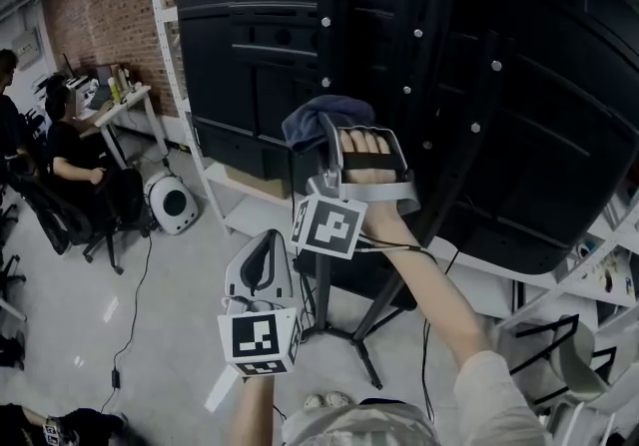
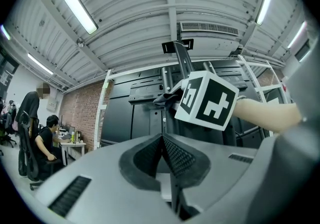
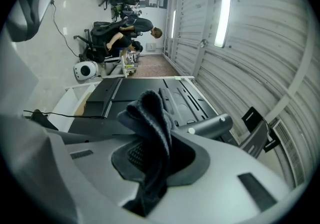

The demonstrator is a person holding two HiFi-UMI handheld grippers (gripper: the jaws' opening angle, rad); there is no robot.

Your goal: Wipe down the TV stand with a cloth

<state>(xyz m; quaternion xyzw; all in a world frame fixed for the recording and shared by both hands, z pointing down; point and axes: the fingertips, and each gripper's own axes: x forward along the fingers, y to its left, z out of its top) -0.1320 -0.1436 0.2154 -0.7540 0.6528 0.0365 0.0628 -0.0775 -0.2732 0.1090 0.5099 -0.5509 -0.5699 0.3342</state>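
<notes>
A dark blue-grey cloth is bunched against the black upright pole of the TV stand, behind the big black back of the TV. My right gripper is shut on the cloth, and in the right gripper view the cloth hangs out between the jaws next to a grey stand bar. My left gripper hangs lower and nearer to me, away from the stand. It is shut with nothing in it. Past it the left gripper view shows the cloth and the pole.
The stand's black feet spread on the floor below my arms. A white shelf frame runs behind the TV, with more shelving at the right. Seated people at a desk, a round white device and a floor cable are at left.
</notes>
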